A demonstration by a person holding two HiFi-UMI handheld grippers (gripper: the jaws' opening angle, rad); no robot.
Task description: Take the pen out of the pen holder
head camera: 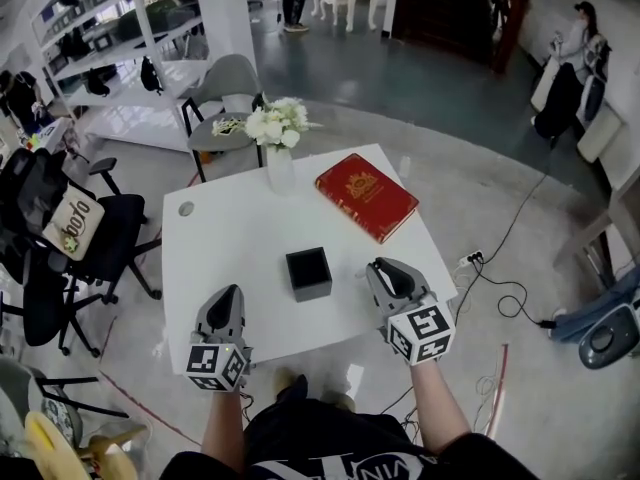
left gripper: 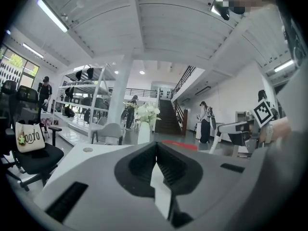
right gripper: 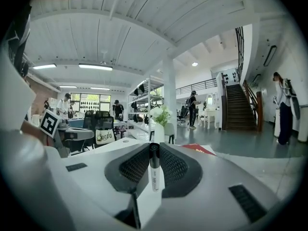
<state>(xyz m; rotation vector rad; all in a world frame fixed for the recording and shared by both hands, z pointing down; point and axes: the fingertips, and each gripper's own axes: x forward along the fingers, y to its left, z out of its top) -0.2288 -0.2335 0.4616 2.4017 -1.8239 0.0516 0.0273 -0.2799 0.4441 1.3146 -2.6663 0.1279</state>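
Note:
The black square pen holder (head camera: pixel 309 273) stands near the middle of the white table (head camera: pixel 225 233). My right gripper (head camera: pixel 386 267) hovers just to its right, over the table's front part, shut on a pen. In the right gripper view the pen (right gripper: pixel 153 170) has a white barrel and a black cap and stands upright between the jaws of the right gripper (right gripper: pixel 154 146). My left gripper (head camera: pixel 232 292) hangs at the table's front left, apart from the holder. Its jaws meet with nothing between them in the left gripper view (left gripper: pixel 156 146).
A red book (head camera: pixel 366 196) lies at the back right of the table. A vase of white flowers (head camera: pixel 278 140) stands at the back edge. Black office chairs (head camera: pixel 95 238) stand left of the table, a grey chair (head camera: pixel 228 80) behind it. Cables (head camera: pixel 500 278) trail on the floor at the right.

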